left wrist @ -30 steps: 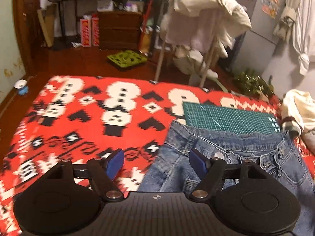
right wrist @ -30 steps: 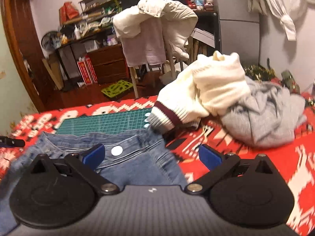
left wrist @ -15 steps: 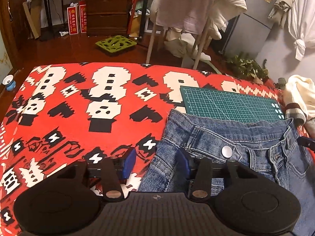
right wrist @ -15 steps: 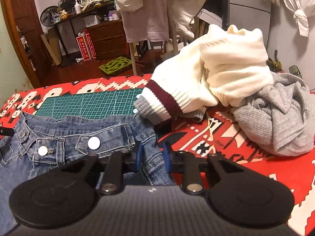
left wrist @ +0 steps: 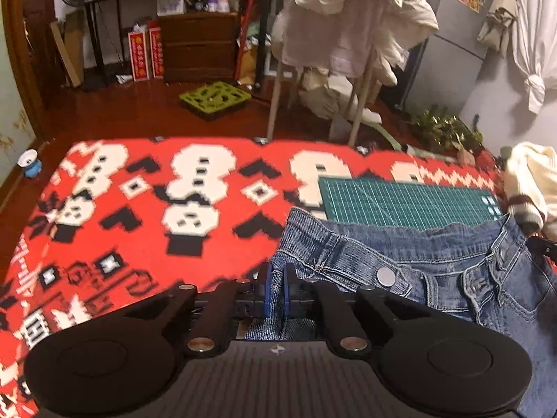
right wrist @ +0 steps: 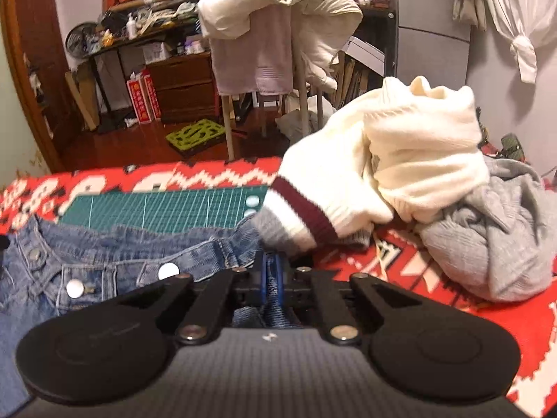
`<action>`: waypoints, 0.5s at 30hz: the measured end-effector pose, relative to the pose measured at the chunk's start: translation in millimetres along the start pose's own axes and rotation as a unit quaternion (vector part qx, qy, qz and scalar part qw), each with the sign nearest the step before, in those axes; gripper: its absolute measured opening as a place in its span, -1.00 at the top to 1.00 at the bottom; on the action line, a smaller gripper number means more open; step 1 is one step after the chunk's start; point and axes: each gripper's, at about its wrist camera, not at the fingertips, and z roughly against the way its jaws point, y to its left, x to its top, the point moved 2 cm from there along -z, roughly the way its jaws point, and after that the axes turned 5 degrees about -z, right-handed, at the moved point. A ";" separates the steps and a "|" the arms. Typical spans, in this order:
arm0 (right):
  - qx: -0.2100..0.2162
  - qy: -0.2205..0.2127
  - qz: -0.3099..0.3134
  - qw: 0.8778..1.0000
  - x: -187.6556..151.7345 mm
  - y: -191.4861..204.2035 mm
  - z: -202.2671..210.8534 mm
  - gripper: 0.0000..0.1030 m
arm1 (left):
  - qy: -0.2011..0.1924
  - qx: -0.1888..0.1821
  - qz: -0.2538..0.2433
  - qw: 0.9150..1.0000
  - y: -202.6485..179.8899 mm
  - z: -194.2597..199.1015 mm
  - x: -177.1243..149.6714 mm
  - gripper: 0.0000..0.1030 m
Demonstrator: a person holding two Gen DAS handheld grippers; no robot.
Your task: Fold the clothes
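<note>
A pair of faded blue denim jeans (left wrist: 435, 271) lies front side up on a red, white and black patterned knitted blanket (left wrist: 146, 209), its waistband nearest a green gridded cutting mat (left wrist: 403, 203) and partly overlapping the mat's near edge. The left gripper (left wrist: 275, 287) has its blue-padded jaws drawn narrow onto the left side edge of the jeans just below the waistband, with denim pinched between them. The right gripper (right wrist: 273, 278) is likewise closed tight on the opposite side edge of the jeans, denim bunched between its pads. Just beyond the right gripper, a cream knitted sweater with a maroon-striped cuff (right wrist: 383, 170) rests with that cuff touching the waistband corner, and a crumpled grey knitted garment (right wrist: 487, 240) sits beside it. This looks like the start of the fold: both sides of the waist are gripped, and nothing is folded yet. The next move likely calls for lifting both grips together, keeping the waistband taut and level, then bringing one side across to the other so the legs stack, while steering clear of the sweater cuff.
</note>
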 end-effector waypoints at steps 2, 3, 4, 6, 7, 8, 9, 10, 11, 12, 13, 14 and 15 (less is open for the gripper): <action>0.001 -0.007 -0.009 1.000 5.3 -0.4 -6.6 0.89 | -0.008 0.003 0.004 1.000 3.4 -1.5 6.3 0.86; 0.000 -0.010 -0.009 1.000 7.2 -0.1 -9.6 0.89 | -0.012 0.004 0.007 1.000 5.0 -2.9 9.8 0.86; -0.002 -0.013 -0.007 1.000 8.5 0.4 -12.5 0.89 | -0.013 0.005 0.009 1.000 5.6 -5.8 12.0 0.86; -0.005 -0.015 -0.003 1.000 8.1 1.2 -16.4 0.89 | -0.013 0.007 0.013 1.000 6.9 -11.6 16.4 0.86; -0.004 -0.014 0.002 1.000 6.9 1.7 -17.9 0.88 | -0.010 0.007 0.015 1.000 6.7 -14.8 16.2 0.86; -0.004 -0.011 0.007 1.000 5.7 2.3 -18.6 0.85 | -0.006 0.011 0.014 1.000 5.7 -18.4 13.9 0.85; -0.003 -0.010 0.007 1.000 5.2 2.1 -16.9 0.84 | -0.002 0.015 0.007 1.000 4.4 -20.6 11.9 0.81; -0.002 -0.010 0.007 1.000 4.6 1.9 -15.2 0.80 | 0.002 0.017 0.001 1.000 3.6 -21.5 10.3 0.78; 0.001 -0.010 0.005 1.000 4.2 1.5 -12.5 0.71 | 0.005 0.020 0.001 1.000 4.7 -19.4 9.3 0.68; 0.004 -0.011 0.003 1.000 3.9 1.0 -7.8 0.62 | 0.007 0.023 0.001 1.000 5.9 -17.3 8.3 0.65; 0.005 -0.014 0.003 1.000 3.6 1.4 -1.7 0.58 | 0.008 0.023 0.006 1.000 9.0 -12.6 7.5 0.64; 0.004 -0.017 0.007 1.000 3.0 3.2 6.9 0.50 | 0.006 0.024 0.015 1.000 14.5 -4.8 6.5 0.56; 0.003 -0.021 0.016 1.000 1.8 6.2 15.7 0.39 | 0.005 0.024 0.024 0.999 19.9 3.0 5.4 0.44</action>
